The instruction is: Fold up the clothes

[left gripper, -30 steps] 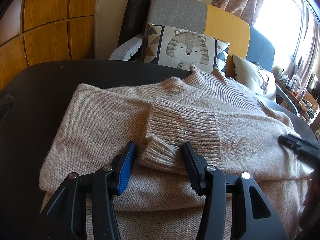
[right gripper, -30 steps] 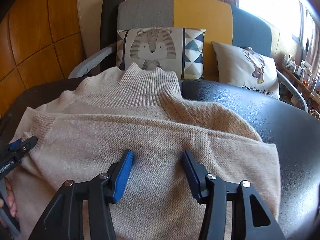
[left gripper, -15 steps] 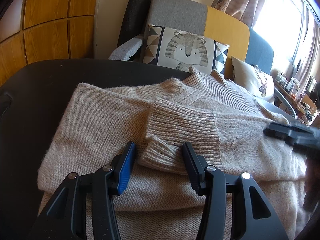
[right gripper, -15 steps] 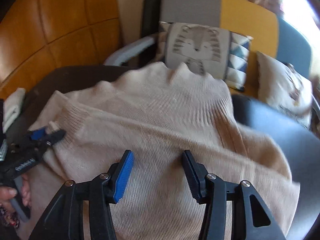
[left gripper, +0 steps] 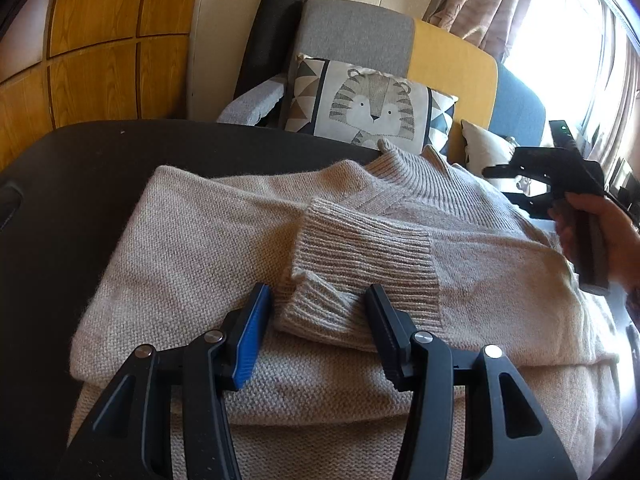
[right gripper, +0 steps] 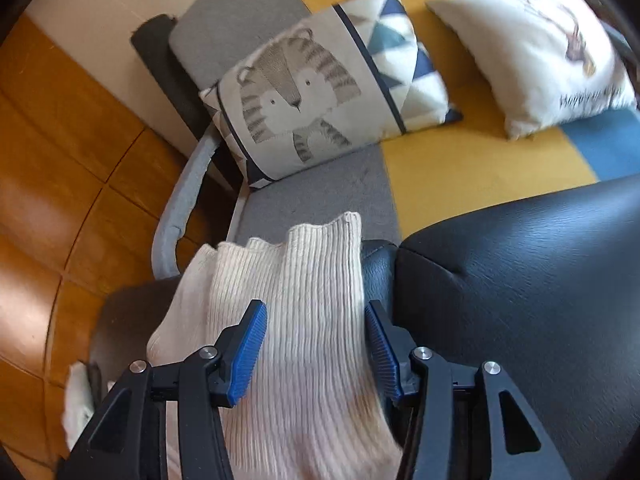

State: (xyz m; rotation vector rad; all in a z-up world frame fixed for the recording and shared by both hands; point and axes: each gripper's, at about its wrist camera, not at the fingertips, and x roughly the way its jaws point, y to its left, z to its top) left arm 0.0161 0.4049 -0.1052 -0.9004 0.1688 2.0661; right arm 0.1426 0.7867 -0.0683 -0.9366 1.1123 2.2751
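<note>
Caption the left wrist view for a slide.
Left gripper open around a beige sweater's ribbed cuff on a black table, tiger cushion behind.

beige knit sweater [left gripper: 224, 240] — sleeve folded across

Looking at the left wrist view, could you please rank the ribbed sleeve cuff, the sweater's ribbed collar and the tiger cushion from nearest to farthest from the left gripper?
1. Ribbed sleeve cuff: lying between the jaws of the left gripper.
2. Ribbed collar: beyond the cuff, at the sweater's far edge.
3. Tiger cushion: farthest, on the sofa behind the table.
</note>
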